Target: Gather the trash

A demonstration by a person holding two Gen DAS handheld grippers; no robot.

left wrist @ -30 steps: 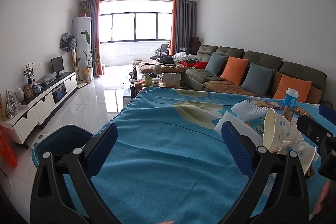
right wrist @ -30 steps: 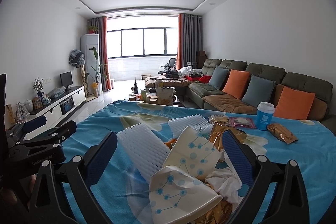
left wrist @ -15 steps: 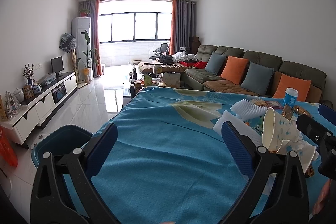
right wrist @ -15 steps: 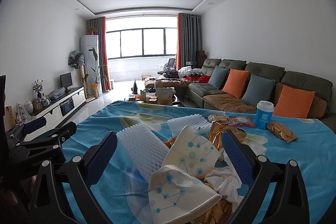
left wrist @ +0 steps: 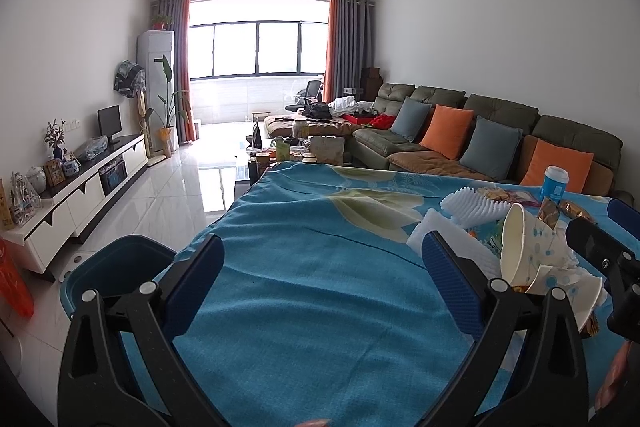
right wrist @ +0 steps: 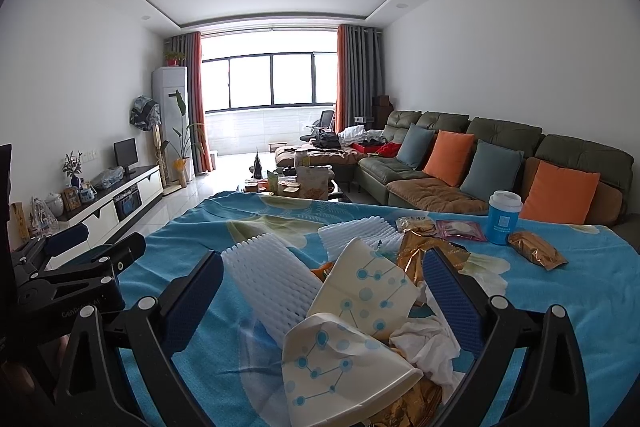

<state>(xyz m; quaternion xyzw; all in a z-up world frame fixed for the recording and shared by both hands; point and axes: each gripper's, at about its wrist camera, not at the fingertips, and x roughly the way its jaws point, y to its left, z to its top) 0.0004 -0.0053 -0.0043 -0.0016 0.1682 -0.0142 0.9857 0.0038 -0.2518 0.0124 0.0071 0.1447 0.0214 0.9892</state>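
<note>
A heap of trash lies on the blue tablecloth [right wrist: 568, 307]: crushed paper cups [right wrist: 360, 295], white foam netting [right wrist: 268, 275], gold wrappers [right wrist: 536, 254] and crumpled tissue [right wrist: 424, 343]. My right gripper [right wrist: 323, 303] is open, its fingers either side of the heap, touching nothing. My left gripper [left wrist: 320, 279] is open and empty over bare cloth, left of the heap; the cups [left wrist: 524, 247] and netting [left wrist: 476, 205] show at its right. A dark blue bin [left wrist: 116, 267] stands on the floor at the table's left edge.
A blue cup with a white lid [right wrist: 503, 217] stands at the table's far right, a pink packet [right wrist: 460, 230] beside it. A sofa with orange and grey cushions [right wrist: 500, 163] runs along the right wall. A white TV cabinet [left wrist: 80, 187] lines the left wall.
</note>
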